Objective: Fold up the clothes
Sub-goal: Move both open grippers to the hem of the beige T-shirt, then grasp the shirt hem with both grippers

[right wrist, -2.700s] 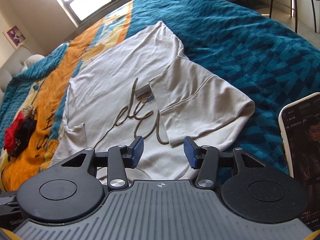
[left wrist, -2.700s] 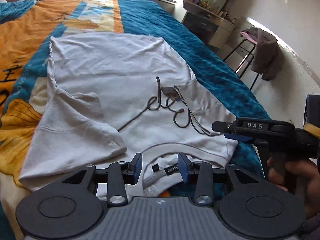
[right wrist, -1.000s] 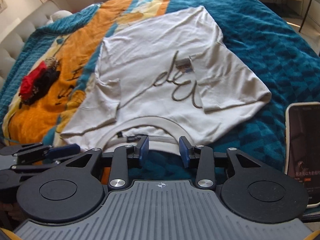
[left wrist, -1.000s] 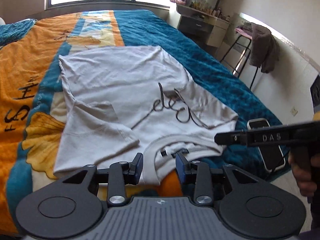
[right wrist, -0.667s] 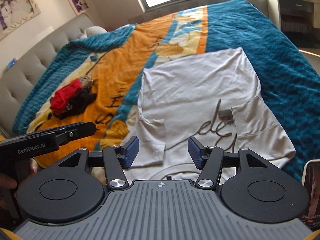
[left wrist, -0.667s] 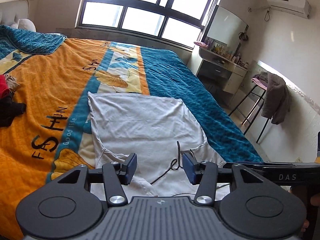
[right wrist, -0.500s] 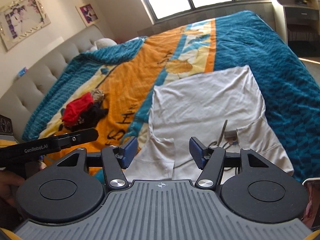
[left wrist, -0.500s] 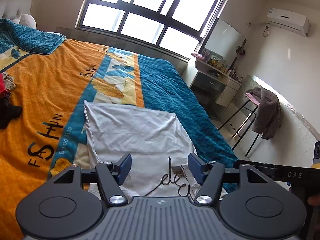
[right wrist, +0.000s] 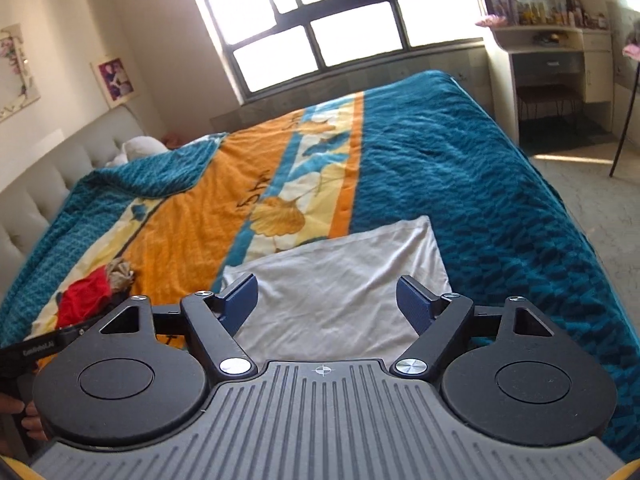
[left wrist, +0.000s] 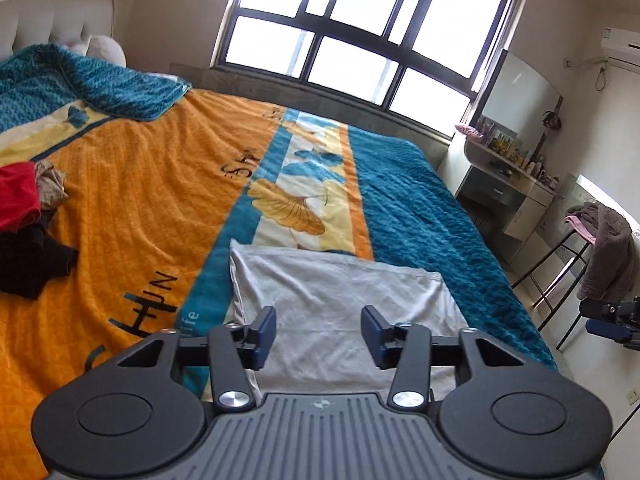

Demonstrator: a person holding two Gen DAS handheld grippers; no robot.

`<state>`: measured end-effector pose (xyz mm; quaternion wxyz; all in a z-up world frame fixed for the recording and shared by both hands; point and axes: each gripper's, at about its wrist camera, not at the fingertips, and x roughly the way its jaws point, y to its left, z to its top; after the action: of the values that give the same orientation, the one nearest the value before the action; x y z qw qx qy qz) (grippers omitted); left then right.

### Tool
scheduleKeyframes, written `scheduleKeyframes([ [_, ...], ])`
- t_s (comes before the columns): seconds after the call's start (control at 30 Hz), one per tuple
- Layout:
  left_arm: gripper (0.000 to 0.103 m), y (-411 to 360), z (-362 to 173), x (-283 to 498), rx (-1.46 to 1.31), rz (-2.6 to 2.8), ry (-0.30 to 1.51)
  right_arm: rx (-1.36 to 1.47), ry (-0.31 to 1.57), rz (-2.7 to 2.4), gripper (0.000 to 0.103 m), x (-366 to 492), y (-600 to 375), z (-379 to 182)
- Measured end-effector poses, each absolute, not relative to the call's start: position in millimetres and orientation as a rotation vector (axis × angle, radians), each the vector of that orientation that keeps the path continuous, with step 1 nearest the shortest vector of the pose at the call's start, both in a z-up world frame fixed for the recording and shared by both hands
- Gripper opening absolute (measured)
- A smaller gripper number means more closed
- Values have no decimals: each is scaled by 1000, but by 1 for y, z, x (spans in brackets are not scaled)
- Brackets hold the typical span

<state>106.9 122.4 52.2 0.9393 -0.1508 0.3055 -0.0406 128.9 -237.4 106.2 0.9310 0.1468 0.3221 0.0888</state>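
A pale grey T-shirt (left wrist: 340,300) lies flat on the bed; only its far hem half shows, the rest is hidden under my grippers. It also shows in the right wrist view (right wrist: 344,288). My left gripper (left wrist: 318,334) is open and empty, raised above the shirt's near part. My right gripper (right wrist: 326,304) is open wide and empty, also held above the shirt. The right gripper's tip (left wrist: 612,320) shows at the right edge of the left wrist view. The left gripper (right wrist: 32,350) shows at the left edge of the right wrist view.
The bed has an orange and teal blanket (left wrist: 160,184). A pile of red and black clothes (left wrist: 20,224) lies at the left, also in the right wrist view (right wrist: 90,292). A chair with draped clothing (left wrist: 604,248) and a dresser (left wrist: 508,192) stand right of the bed.
Both grippers have lifted and tilted up away from the shirt's collar, and their jaws have opened wider. The shirt's collar, sleeves and printed script have dropped out of view.
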Motion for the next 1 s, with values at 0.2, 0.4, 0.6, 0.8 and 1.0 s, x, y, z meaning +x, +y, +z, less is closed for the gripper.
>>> scheduleKeyframes([
  [0.2,33,155,-3,190,-392,9,666,358,746,148,45,218,-254,42],
  [0.4,39,191,-56,271,-519,63,743,475,800,62,50,328,-289,-20],
  [0.6,38,210,-87,308,-593,84,764,585,863,3,42,426,-323,-83],
  [0.8,39,224,-109,316,-624,73,773,625,905,44,42,479,-327,-129],
  [1.0,39,239,-118,325,-644,93,759,501,838,56,7,484,-317,-132],
])
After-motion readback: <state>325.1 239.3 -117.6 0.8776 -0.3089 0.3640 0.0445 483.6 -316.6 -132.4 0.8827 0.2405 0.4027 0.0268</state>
